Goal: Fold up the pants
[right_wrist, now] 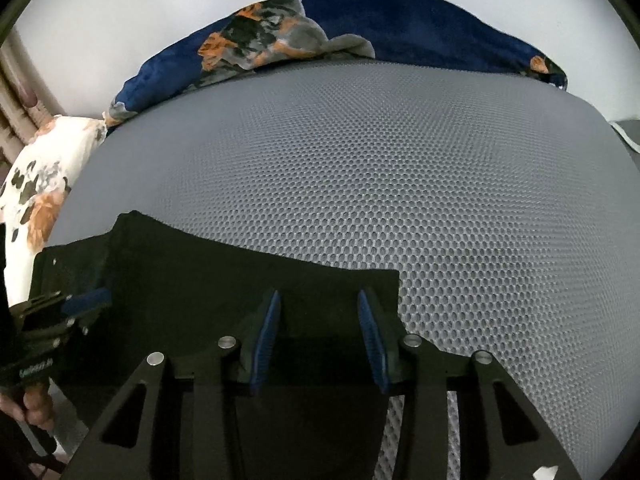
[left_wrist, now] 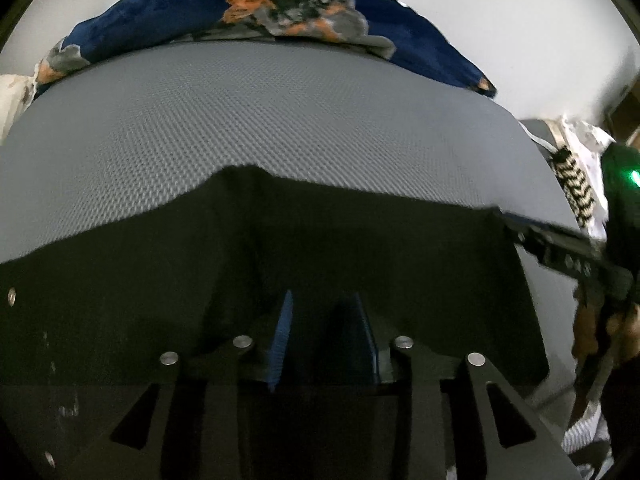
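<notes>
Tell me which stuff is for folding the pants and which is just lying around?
For the job: pants, left gripper, right gripper, grey mat they lie on.

Just lying about: blue flowery blanket, white flowery pillow, striped cloth.

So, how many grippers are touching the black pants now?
2. The left gripper is over the pants near their left side; the right gripper is at their right corner. Whether either pinches cloth is unclear.
</notes>
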{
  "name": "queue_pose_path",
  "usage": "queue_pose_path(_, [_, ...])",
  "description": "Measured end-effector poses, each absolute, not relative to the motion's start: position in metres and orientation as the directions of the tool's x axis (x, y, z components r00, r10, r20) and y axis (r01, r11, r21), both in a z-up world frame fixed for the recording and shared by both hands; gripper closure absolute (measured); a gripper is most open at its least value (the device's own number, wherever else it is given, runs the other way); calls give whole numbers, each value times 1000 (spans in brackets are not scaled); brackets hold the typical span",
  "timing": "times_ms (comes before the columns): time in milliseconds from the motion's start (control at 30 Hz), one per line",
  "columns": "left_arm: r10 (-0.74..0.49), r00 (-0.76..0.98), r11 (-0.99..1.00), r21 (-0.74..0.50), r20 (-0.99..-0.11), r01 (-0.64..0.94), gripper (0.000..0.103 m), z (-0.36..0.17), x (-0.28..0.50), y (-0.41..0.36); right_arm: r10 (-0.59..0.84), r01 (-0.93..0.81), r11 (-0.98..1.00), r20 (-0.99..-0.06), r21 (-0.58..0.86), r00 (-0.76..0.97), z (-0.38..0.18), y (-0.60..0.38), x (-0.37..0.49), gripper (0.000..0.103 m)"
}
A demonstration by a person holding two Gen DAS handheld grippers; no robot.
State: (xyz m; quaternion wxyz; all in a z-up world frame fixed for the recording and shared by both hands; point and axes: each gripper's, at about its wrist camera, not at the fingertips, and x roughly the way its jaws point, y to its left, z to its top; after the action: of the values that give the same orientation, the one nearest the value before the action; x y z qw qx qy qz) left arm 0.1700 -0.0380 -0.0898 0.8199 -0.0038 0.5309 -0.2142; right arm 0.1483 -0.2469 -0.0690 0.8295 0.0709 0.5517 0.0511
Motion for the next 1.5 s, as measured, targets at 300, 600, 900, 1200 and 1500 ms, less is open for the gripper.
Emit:
queue_pose_path(300, [-365, 299, 887, -233, -881, 398, 69, -95, 109, -36, 190, -28, 980, -899, 195, 394, -48, -247, 119, 64])
queue_pose_path(600, [-363, 317, 902, -245, -876, 355, 64, -97, 93, -23, 238, -12, 969, -921, 246, 308, -57, -237, 82, 64])
queue_pose_path(900, [-364, 378, 926, -289, -851, 241, 48, -73, 95, 21, 245, -45, 969, -929, 242, 277, -53, -212, 73, 62])
queue_pose_path(1200, [-260, 484, 965, -237, -835, 110, 44, -49, 91, 108, 284, -118, 958, -930, 262, 232, -52, -167, 75, 60])
queue_pose_path(1500, [-176, 531, 975, -220, -829, -20, 39, -43, 90, 186, 290, -202, 947, -938, 251, 193, -54, -116, 87, 58])
